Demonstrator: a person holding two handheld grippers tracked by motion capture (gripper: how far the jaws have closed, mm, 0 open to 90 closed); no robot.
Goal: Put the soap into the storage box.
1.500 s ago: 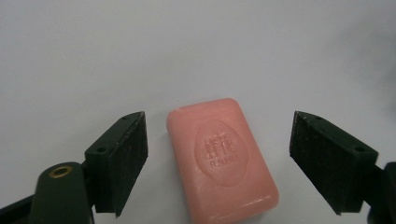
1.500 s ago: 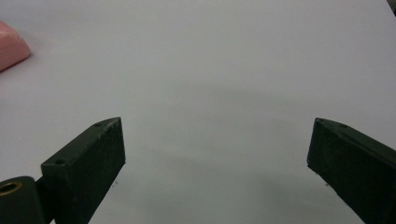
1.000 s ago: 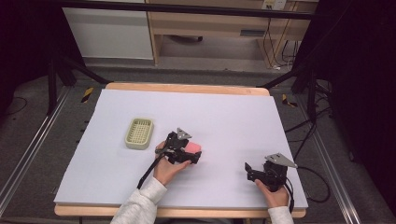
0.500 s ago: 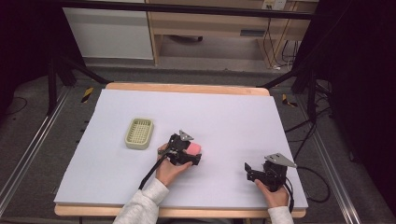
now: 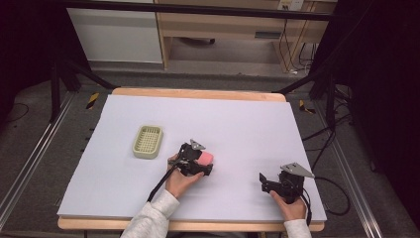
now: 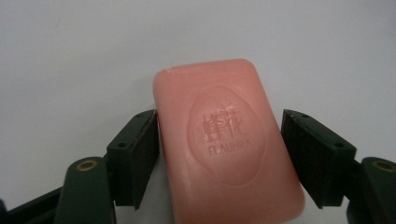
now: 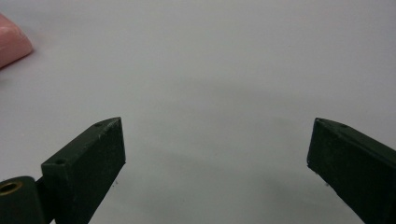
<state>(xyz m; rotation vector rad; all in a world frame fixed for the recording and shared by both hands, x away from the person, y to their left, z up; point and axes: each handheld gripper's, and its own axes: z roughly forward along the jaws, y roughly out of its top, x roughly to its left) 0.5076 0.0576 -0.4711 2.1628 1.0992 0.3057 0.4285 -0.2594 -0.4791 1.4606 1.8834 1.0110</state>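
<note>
A pink soap bar with a stamped logo lies flat on the white table sheet, just right of the middle. My left gripper has just been closing its jaws around the bar, and both pads now meet its long sides. In the high view the left gripper sits low over the soap bar, held by a hand. My right gripper rests near the front right edge, open, with bare sheet between its jaws. From the right gripper a corner of the soap bar shows far off.
A pale green slotted soap dish stands on the sheet left of the soap, about a hand's width away. A wooden table rim borders the sheet. Cables trail from both grippers toward the front edge.
The left gripper's jaws have come together onto the sides of the pink soap bar. The hand crept slightly. The right gripper has kept still.
</note>
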